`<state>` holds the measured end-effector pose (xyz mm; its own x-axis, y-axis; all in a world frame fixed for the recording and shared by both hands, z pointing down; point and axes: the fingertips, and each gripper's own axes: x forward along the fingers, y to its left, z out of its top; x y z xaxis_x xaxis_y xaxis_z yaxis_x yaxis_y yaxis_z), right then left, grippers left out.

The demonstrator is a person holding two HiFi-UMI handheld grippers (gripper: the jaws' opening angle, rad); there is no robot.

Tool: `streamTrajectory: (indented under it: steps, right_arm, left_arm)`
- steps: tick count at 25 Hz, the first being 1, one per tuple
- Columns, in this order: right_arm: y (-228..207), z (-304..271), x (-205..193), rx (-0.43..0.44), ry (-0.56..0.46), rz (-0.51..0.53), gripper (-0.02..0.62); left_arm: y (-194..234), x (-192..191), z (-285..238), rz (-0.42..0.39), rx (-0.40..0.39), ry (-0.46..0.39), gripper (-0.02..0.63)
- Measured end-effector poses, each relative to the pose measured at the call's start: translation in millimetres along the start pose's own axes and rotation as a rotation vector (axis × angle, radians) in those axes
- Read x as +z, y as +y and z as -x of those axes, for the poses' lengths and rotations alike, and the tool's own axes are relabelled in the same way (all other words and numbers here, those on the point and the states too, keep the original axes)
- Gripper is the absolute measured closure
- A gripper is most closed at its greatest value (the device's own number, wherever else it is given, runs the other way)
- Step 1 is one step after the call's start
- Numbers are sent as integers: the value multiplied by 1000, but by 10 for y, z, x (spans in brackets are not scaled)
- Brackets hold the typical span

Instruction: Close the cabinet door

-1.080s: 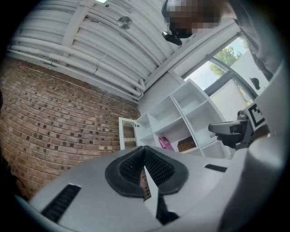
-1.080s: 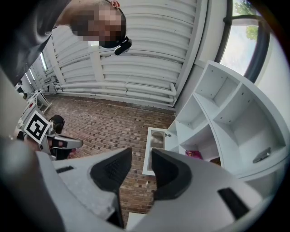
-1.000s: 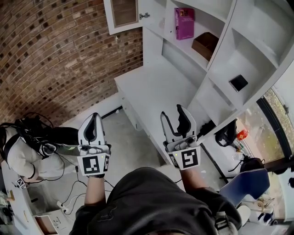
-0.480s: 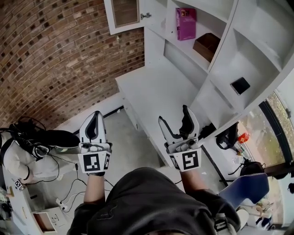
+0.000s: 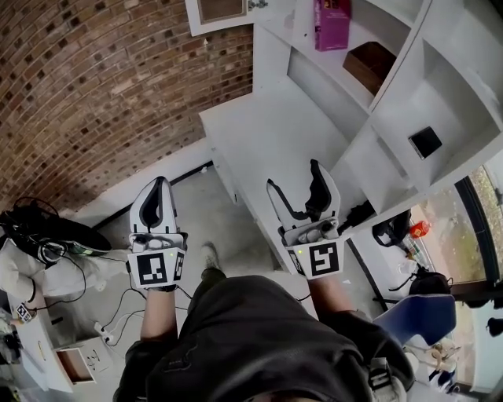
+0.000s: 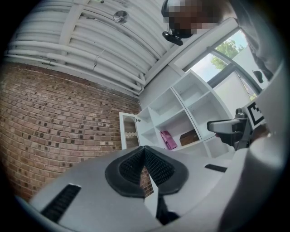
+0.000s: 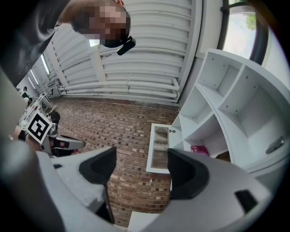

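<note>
My two hands sit closest to me, just past my dark top, each carrying its gripper out over the floor. My left gripper (image 5: 159,183) is pinched together, ribbed pads meeting, with nothing held. My right gripper (image 5: 293,176) stands wide; its jaws have just been opening and they grip nothing. It hovers over the near edge of the white desk (image 5: 251,133), while the left one hangs beside it above the bare floor, near a tangle of cables (image 5: 47,243).

Past the desk rises the white shelf unit (image 5: 393,86). A small black square thing (image 5: 425,142) lies in one of its compartments, and farther up a brown box (image 5: 371,63) and a pink box (image 5: 332,22) sit side by side on one shelf.

The cabinet door (image 7: 159,148) is farthest off, well apart from both grippers. It stands open, swung out from the left end of the shelf unit in front of the brick wall (image 5: 94,94), its ribbed panel facing me and a small knob on the edge nearest the shelves. Through my right gripper's camera it shows up in the gap between the spread jaws, nearer the right-hand one. From my left gripper's view it stands above and just left of the closed tips.
</note>
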<state>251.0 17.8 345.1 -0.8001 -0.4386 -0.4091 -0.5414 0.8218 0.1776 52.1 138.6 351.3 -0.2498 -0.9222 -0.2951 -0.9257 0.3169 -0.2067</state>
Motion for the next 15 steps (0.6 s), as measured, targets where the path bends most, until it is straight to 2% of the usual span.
streamTrajectory:
  steps: [9, 15]
  right_arm:
    - [54, -502, -293, -16, 15, 21, 255]
    - [56, -1019, -573, -42, 44, 38, 255]
  left_arm:
    - [302, -368, -466, 39, -35, -14, 604]
    - [677, -658, -954, 68, -57, -14, 604]
